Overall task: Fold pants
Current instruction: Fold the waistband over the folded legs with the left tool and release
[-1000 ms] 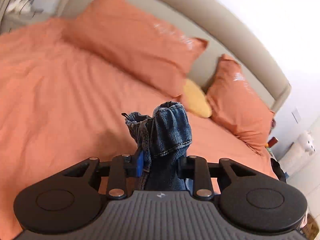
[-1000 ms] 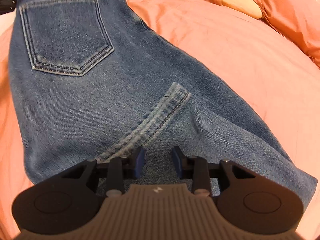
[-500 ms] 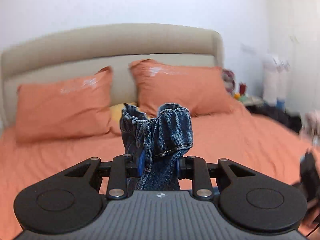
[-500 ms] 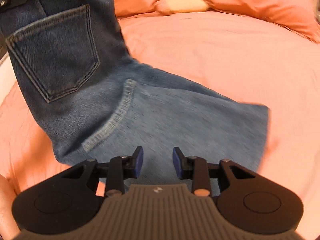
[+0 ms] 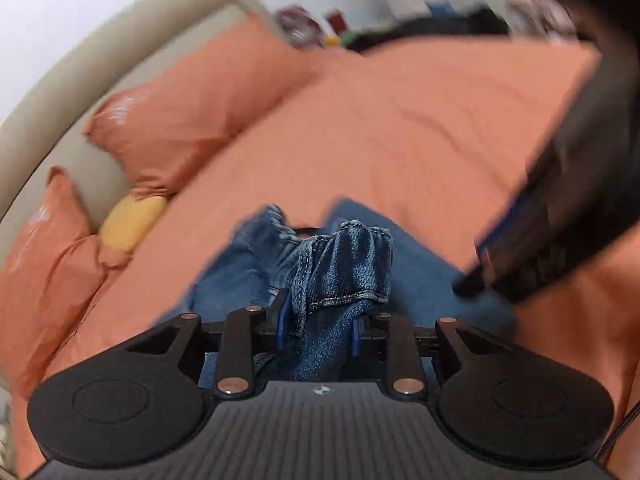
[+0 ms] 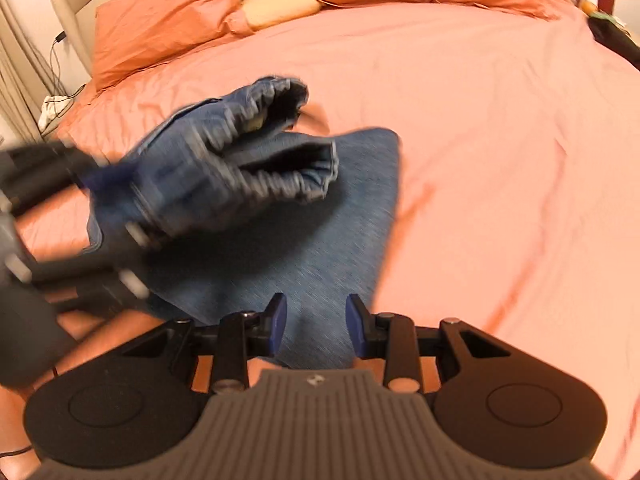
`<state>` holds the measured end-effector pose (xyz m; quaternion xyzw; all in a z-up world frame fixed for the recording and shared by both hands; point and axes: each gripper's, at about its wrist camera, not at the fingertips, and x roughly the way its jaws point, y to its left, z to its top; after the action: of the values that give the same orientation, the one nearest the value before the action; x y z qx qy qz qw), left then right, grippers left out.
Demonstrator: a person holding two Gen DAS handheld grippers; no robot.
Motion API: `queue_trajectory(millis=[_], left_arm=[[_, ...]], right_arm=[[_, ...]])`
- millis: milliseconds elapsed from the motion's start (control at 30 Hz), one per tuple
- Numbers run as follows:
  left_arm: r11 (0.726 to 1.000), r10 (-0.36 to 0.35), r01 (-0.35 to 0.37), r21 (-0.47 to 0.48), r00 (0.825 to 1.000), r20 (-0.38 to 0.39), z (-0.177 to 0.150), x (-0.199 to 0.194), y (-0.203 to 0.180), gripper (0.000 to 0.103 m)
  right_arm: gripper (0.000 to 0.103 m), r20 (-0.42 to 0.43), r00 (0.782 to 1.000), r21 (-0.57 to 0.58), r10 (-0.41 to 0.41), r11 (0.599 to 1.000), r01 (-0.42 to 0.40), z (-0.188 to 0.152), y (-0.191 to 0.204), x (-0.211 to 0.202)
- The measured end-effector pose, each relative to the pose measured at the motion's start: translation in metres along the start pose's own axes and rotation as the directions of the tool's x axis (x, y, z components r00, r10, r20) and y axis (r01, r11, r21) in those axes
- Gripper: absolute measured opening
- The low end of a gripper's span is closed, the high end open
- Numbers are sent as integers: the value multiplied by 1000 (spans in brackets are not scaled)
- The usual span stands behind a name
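Blue denim pants (image 6: 304, 232) lie folded over on the orange bed. My left gripper (image 5: 318, 322) is shut on the bunched waistband (image 5: 344, 260) and holds it over the lower layer of denim (image 5: 420, 264). In the right wrist view that gripper (image 6: 108, 208) comes in blurred from the left with the gathered waistband (image 6: 256, 152). My right gripper (image 6: 316, 320) is open and empty, its blue pads just above the near edge of the denim. It shows blurred at the right of the left wrist view (image 5: 536, 248).
Orange sheet (image 6: 500, 140) covers the bed. Two orange pillows (image 6: 168, 12) and a yellow cushion (image 6: 280, 4) lie against the beige headboard (image 5: 80, 76). Clutter stands on a nightstand (image 5: 312, 28) beyond the bed. A cable and white item (image 6: 54, 104) sit at the left edge.
My left gripper has swung the waistband down and over onto the lower denim. The back pocket side is now out of sight. My right gripper stays open.
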<state>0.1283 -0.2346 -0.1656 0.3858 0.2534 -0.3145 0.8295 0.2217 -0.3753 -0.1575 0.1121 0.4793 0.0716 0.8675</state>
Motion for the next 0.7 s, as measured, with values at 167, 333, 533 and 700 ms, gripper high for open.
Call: queue_trajectory(millis=[167,333,533,700], left_arm=[[998,-56,57,13,995,-84,-7,17,-10,37],[996,-92,90,-26,993,-76,-9,15,8,43],[954,-270,269,-131,963,10,-12,-12,32,96],[951,-243,247,-187,969,45,-27,-36,62,94]], right_arm=[[30,-21,1000,2,-17,1000,17,-12,-13,1],[31,-21,1000,-13,-13,1000,13,-12,-11,3],[37,5,999,-81,-37,996,37,-6,0,-12],[39,24,1000,-80,1,997,1,9,12,-25]])
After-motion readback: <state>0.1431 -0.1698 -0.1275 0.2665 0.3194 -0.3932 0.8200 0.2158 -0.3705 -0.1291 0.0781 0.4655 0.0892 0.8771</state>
